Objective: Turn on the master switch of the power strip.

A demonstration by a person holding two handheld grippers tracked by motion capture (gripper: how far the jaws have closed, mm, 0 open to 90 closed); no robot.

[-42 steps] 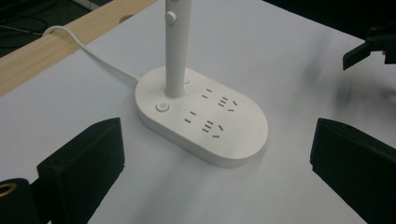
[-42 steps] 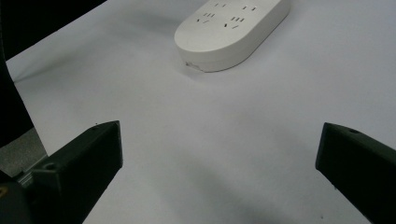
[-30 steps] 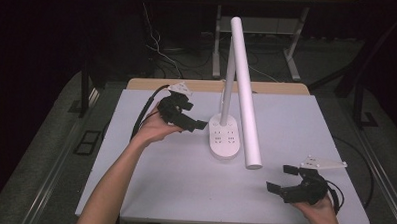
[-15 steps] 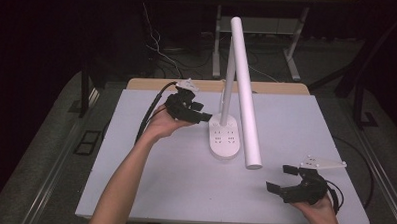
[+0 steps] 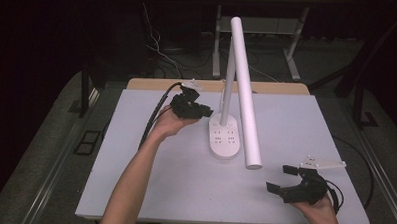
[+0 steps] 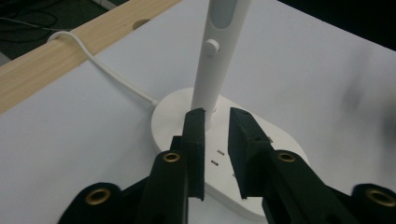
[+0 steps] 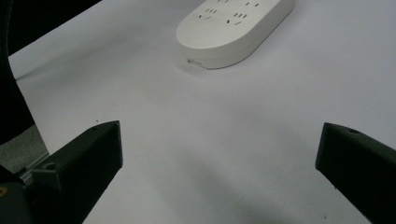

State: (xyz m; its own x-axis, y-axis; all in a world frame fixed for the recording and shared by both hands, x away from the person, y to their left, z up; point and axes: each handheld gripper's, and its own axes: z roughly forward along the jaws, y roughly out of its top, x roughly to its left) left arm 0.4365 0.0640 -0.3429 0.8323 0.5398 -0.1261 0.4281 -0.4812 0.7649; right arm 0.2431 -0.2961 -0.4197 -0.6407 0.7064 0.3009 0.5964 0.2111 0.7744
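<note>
My left gripper (image 6: 217,116), jaws just narrowed with nothing yet pinched, faces the lamp (image 6: 212,70) stem dead ahead; right gripper (image 5: 290,179) gapes, farther off.

The lamp's slanting head (image 5: 245,93) overhangs its base (image 5: 224,139); table (image 5: 149,185) elsewhere open.

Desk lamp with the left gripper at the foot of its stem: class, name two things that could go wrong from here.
1. The left gripper, jaws just closing, sits low by the lamp stem; the tall lamp might tip if pushed.
2. The long lamp head overhangs the table and could swing down towards the open right gripper.
</note>
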